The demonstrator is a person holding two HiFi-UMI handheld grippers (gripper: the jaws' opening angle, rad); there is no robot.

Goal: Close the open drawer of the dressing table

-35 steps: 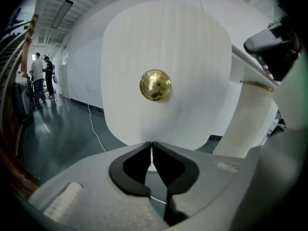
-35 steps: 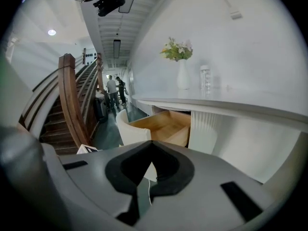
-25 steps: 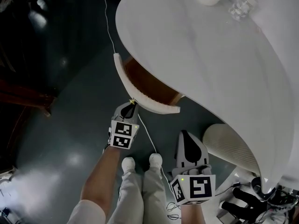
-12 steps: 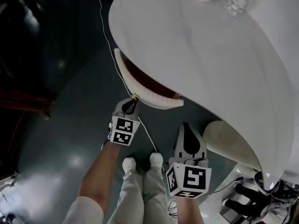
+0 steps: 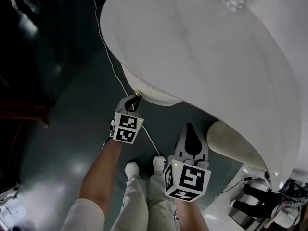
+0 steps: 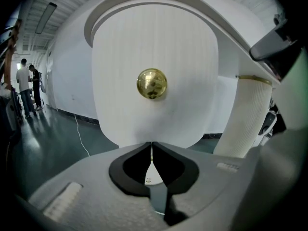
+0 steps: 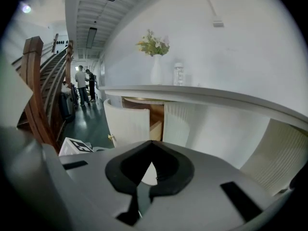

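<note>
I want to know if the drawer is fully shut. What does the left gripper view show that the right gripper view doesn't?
Only the left gripper view: the drawer front head-on, its gold knob centred above the shut left gripper; no gap can be judged from here.
Only the right gripper view: the drawer seen side-on with brown wood exposed behind its front, so not fully shut; also a vase of flowers and glass jar on the tabletop, and a wooden staircase.
Both: the white drawer front, the gold knob, people down the corridor.
</note>
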